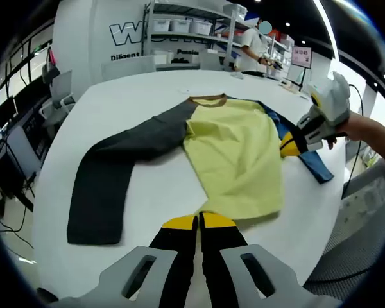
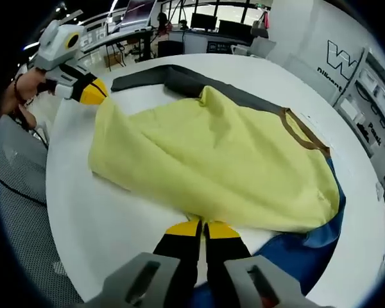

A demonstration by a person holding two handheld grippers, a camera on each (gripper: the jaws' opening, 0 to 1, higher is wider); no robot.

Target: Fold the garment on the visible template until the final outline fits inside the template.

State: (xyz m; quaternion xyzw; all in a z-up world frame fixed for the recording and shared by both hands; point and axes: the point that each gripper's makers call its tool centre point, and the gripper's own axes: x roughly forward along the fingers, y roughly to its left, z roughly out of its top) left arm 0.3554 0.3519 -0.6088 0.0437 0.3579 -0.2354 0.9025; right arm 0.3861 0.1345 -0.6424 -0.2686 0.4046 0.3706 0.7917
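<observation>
Left gripper view looks across a white round table [image 1: 147, 192] on which the garment [image 1: 234, 154] lies spread: a yellow body with a brown collar [image 1: 208, 99] at the far end, a dark grey sleeve [image 1: 115, 173] stretched toward the left and near edge, and a blue sleeve [image 1: 308, 157] running off to the right. The left gripper [image 1: 199, 221] sits at the bottom of this view with its yellow-tipped jaws pressed together at the near hem of the yellow body; whether cloth is pinched between them cannot be told. From the right, the right gripper [image 1: 294, 144] reaches in, held by a person's hand [image 1: 356, 128], its yellow tip at the right edge of the yellow body beside the blue sleeve. Right gripper view shows the yellow body [image 2: 212, 160] bunched and raised in folds, the grey sleeve [image 2: 179, 80] lying beyond it and the blue sleeve [image 2: 295, 250] below it at the near right. The right gripper [image 2: 204, 228] has its jaws closed tight against each other at the edge of the yellow cloth; a grip on the fabric cannot be confirmed. The left gripper [image 2: 93, 93] appears at the upper left, its yellow tip touching a lifted corner of the yellow body. Shelving [image 1: 192, 25] stands beyond the table.
</observation>
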